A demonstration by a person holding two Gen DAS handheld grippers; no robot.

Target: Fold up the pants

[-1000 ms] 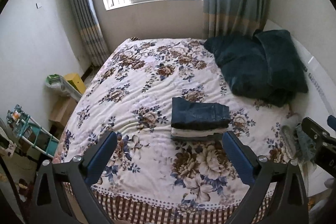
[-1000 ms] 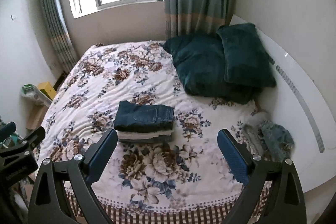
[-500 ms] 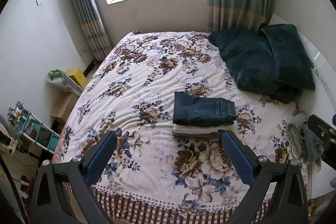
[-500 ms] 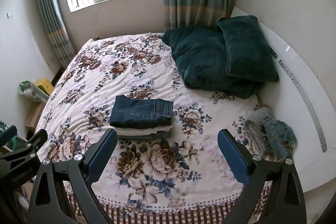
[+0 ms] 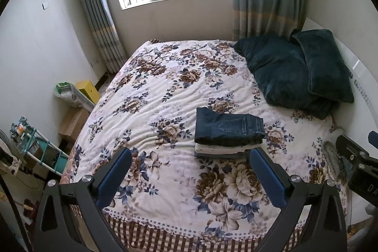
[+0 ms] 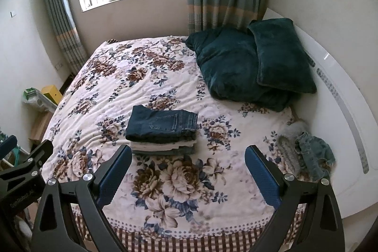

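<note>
Both grippers, left gripper (image 5: 189,171) and right gripper (image 6: 187,168), wide, empty. Folded pants (image 6: 161,125) stacked near bed (image 6: 132,89) front edge; careless bump could topple pile.

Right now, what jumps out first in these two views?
A neat stack of folded pants, dark jeans on top, sits mid-bed on the floral bedspread. Two dark teal pillows are piled against the white headboard, and a crumpled denim garment lies unfolded by the headboard. The left gripper and right gripper hover with jaws open, empty.
</note>
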